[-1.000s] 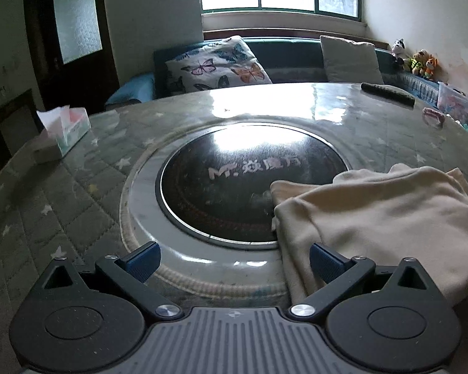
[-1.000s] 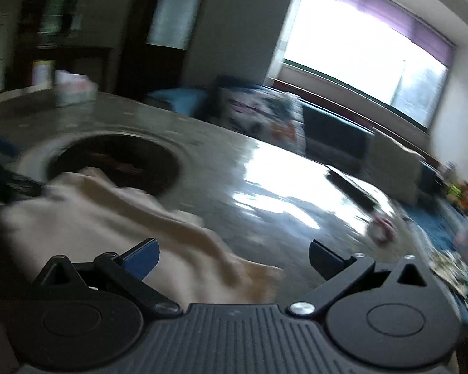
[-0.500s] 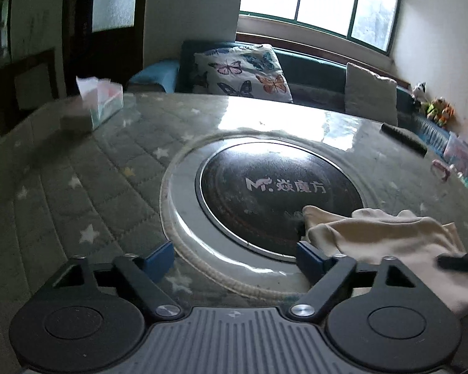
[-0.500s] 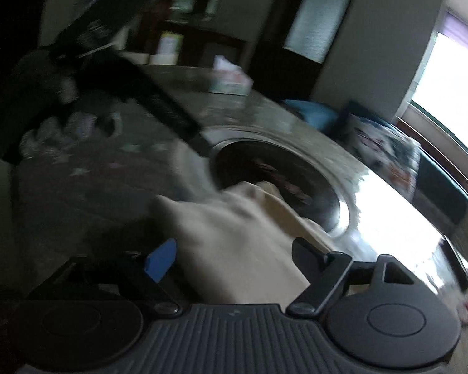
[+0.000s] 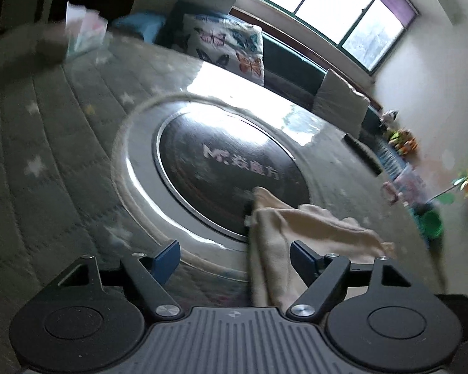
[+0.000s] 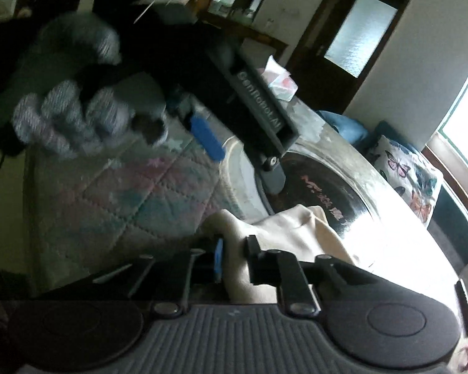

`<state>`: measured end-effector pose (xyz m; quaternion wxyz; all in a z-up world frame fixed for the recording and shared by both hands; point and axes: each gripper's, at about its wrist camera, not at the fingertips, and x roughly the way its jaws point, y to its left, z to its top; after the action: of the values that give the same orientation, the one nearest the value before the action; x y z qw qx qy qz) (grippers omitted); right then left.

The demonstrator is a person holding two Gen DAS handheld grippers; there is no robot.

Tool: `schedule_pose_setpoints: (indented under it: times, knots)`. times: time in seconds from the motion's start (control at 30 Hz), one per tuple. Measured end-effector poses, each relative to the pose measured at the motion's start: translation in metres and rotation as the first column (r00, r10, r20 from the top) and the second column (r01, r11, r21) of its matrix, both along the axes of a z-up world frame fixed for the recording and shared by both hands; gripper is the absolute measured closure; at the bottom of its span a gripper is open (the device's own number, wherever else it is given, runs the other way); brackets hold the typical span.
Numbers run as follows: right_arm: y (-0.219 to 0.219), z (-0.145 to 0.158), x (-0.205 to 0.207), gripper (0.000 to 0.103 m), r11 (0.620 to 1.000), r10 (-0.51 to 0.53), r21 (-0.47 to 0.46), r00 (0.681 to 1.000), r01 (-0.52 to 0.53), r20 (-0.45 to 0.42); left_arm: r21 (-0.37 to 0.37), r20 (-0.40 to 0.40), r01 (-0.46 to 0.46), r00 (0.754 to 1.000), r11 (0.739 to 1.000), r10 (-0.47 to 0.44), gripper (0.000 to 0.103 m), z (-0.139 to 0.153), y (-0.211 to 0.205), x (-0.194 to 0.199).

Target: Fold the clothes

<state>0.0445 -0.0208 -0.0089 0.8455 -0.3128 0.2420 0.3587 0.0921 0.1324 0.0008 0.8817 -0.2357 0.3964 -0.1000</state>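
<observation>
The right hand-held gripper (image 6: 234, 257) is pinched tight on a fold of the cream garment (image 6: 284, 233), which lies crumpled at the near edge of the tabletop (image 5: 46, 168) overlapping the dark round inset (image 5: 221, 168), while the left hand-held gripper (image 5: 234, 257) hangs wide open, holding nothing, just beside the cloth.

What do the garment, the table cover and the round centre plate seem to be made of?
Garment: soft cream knit or fleece, matte, sagging in limp folds. Table cover: quilted fabric with stitched lines and pale stars, apparently under a glossy clear sheet, since it mirrors the window. Centre plate: dark glass or ceramic, shiny, with printed lettering.
</observation>
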Motion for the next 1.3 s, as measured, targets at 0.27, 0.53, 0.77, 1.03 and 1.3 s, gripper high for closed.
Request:
schedule_pose_setpoints:
  times: [0.27,0.53,0.77,1.03,1.3]
  knots:
    - [-0.026,0.023,-0.003,0.094,0.992,-0.046,0.12,0.999,0.048,-0.017,-0.202,-0.075,-0.028,0.997,0.979,0.013,0.015,-0.01,-0.012,0.012]
    - [-0.043,0.03,-0.013,0.095,0.982,-0.053,0.18,0.998,0.057,-0.027,-0.286,-0.118,-0.005,0.993,0.958,-0.03,0.032,-0.021,-0.029,0.021]
    - [-0.058,0.027,-0.015,0.092,0.973,-0.073,0.215,0.995,0.086,-0.071,-0.31,-0.145,-0.015,0.989,0.95,-0.031,0.08,-0.031,-0.027,0.022]
    - [-0.118,0.024,0.016,0.091,0.918,-0.271,0.255,0.951,0.302,-0.15,-0.28,-0.142,-0.01,0.989,0.96,-0.031,0.081,-0.028,-0.027,0.021]
    - [-0.18,-0.001,0.052,0.09,0.808,-0.488,0.242,0.841,0.537,-0.236,-0.248,-0.138,-0.006,0.99,0.969,-0.029,0.081,-0.026,-0.03,0.019]
